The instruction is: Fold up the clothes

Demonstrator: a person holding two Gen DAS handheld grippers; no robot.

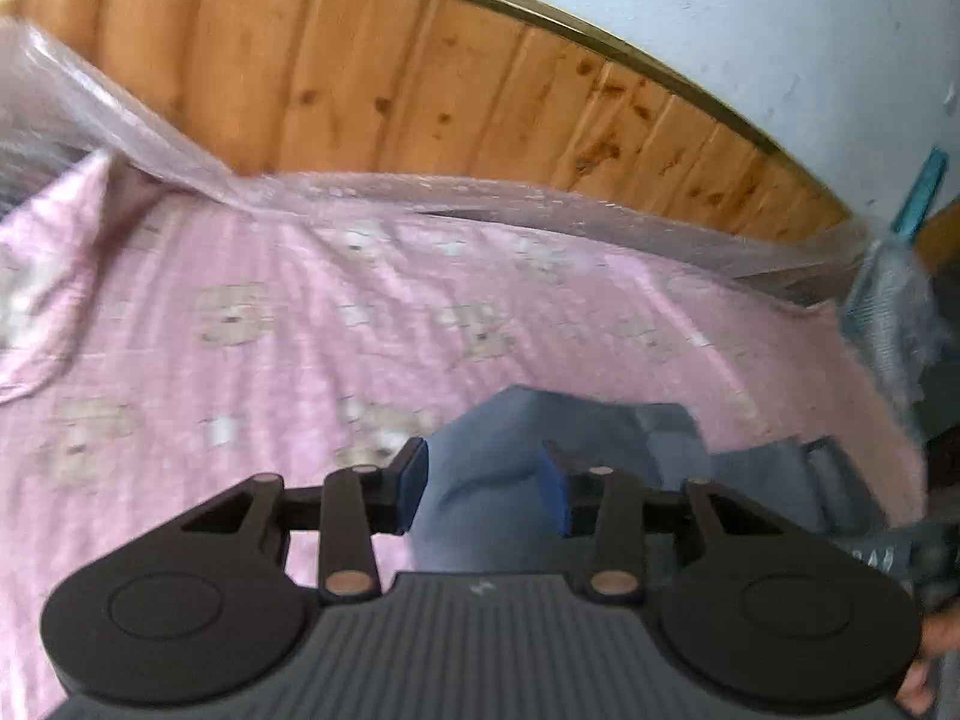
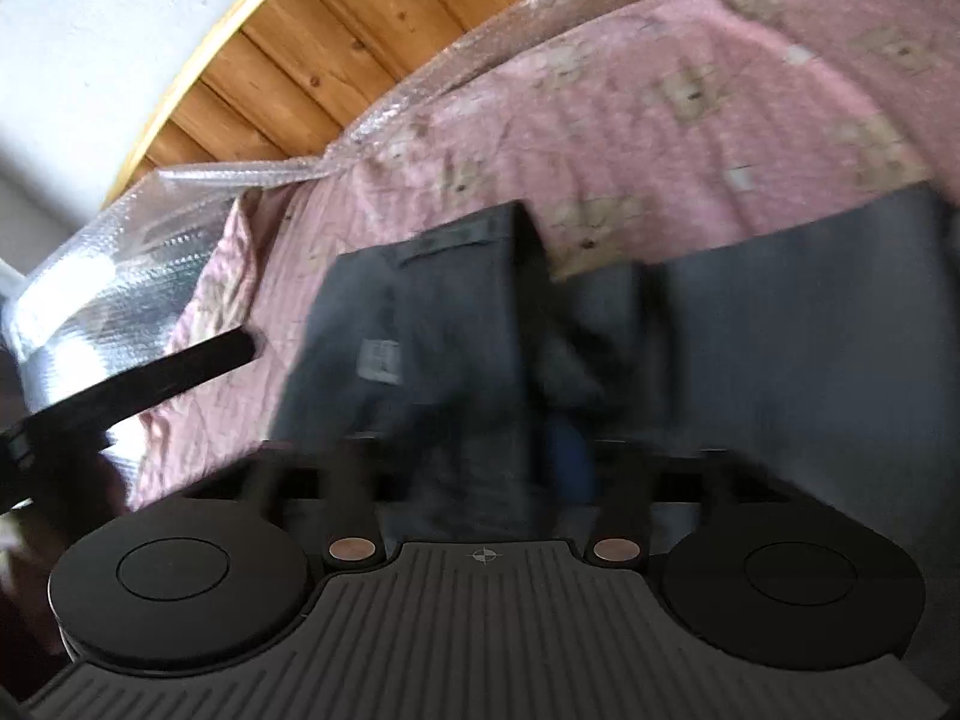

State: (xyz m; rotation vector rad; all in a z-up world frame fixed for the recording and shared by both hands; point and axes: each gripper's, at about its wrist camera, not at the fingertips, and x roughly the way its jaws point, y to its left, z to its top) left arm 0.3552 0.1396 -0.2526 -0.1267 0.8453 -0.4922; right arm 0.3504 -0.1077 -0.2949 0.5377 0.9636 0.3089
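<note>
A dark blue-grey garment (image 1: 492, 438) lies on a pink patterned bed sheet (image 1: 300, 330). In the left wrist view a raised fold of it fills the gap between the blue pads (image 1: 414, 480) of my left gripper (image 1: 485, 486), which holds it. In the blurred right wrist view the garment (image 2: 432, 324) hangs over my right gripper (image 2: 480, 456) and shows a white label. One blue pad (image 2: 570, 450) shows; cloth hides the other finger. That gripper is shut on the cloth.
A wooden headboard (image 1: 420, 78) runs behind the bed, with clear bubble wrap (image 1: 540, 204) along the mattress edge. A teal object (image 1: 921, 192) stands far right. A black bar (image 2: 180, 360) reaches in from the left of the right wrist view. A hand (image 1: 936, 648) shows bottom right.
</note>
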